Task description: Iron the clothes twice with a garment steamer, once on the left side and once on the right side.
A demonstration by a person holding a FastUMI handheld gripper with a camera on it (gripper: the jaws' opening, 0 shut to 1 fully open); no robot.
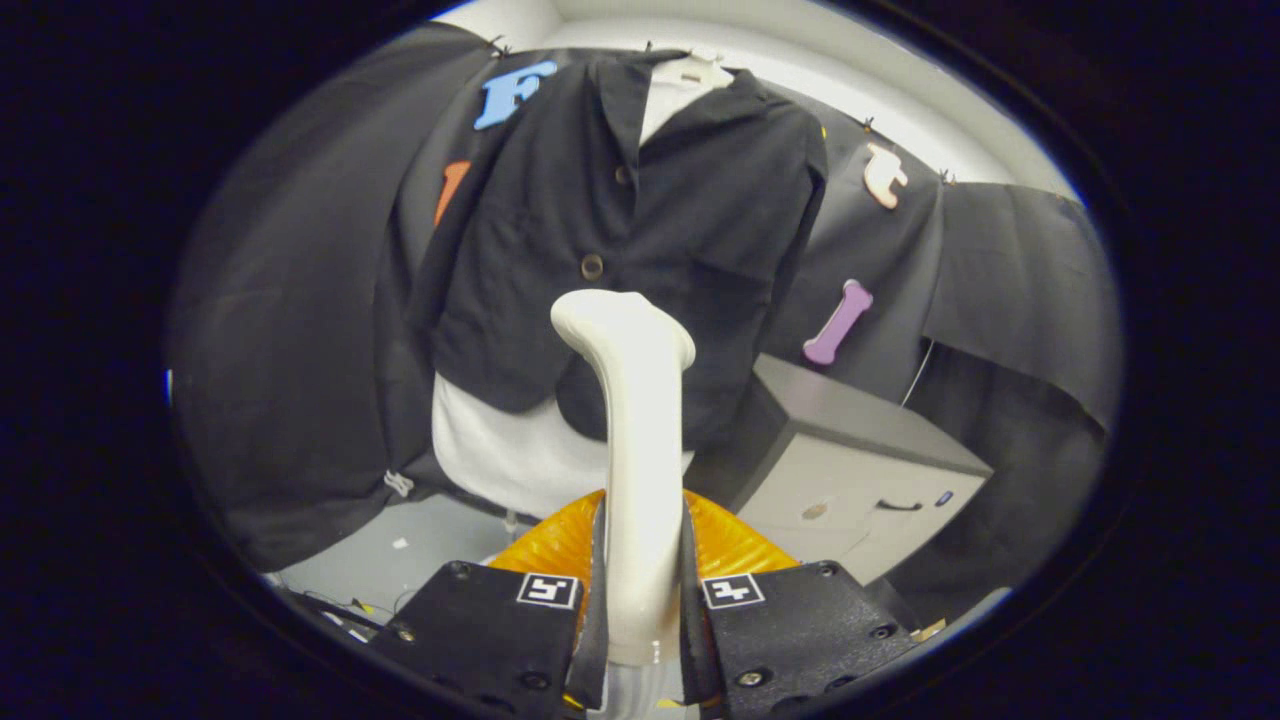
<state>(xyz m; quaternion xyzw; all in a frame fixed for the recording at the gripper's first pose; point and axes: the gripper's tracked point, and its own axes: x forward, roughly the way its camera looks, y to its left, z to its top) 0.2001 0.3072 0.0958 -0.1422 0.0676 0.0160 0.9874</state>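
So the hand-held gripper (640,600) was clamped narrow on the steamer (632,440), both black fingers (500,625) pressed against the sides of its white handle. The handle ran straight up between them and curved over at the top into the head, which pointed at the jacket (620,230) and sat right around its lower hem, a bit below the bottom button. Couldn't tell if the head was actually touching the cloth or just close to it.

The jacket was dark, buttoned, hanging over a white form (510,450) that poked out underneath the hem and at the collar. Something ribbed and orange (560,540) sat just ahead of the fingers, behind the handle's base; couldn't make out what it was.

Room-wise: black cloth wall (300,350) behind and to both sides, a grey cabinet (860,470) with a drawer handle off to the right of the jacket, and pale floor (400,560) lower left with some cables near the fingers.

The gripper was aimed more or less level and straight at the jacket's front, steamer held upright.
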